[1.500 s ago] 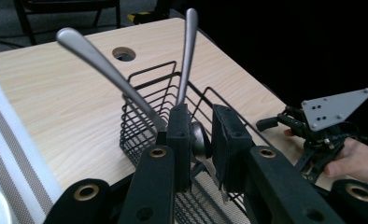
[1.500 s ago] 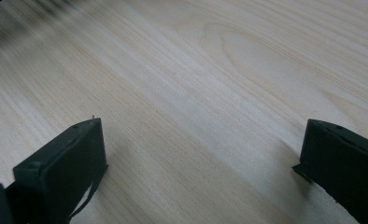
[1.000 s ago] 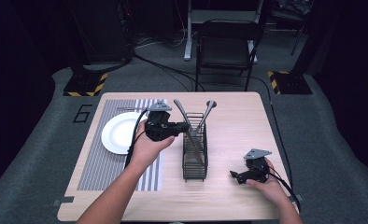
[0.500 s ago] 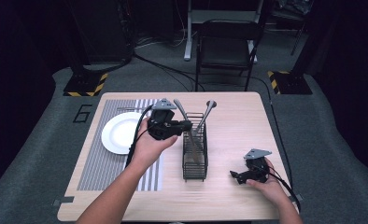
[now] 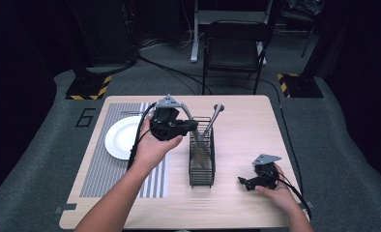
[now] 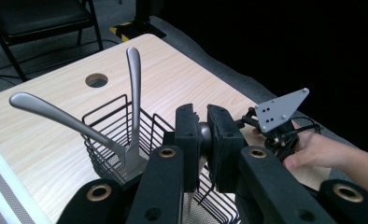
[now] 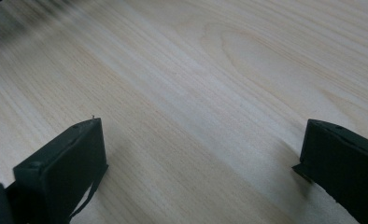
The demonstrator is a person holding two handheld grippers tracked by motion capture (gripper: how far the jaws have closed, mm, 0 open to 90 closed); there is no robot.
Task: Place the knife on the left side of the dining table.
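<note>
Left hand-held gripper (image 6: 201, 135) clamped on a utensil handle (image 6: 203, 134), likely a knife, now carried over the wire basket (image 5: 201, 159); drop-in judged imminent. Right hand-held gripper (image 7: 201, 154) wide open, empty, on tabletop (image 5: 246, 130).

My left gripper (image 5: 191, 126) now holds the utensil (image 6: 204, 135) directly over the wire basket (image 5: 201, 166); before, it was beside it.
</note>
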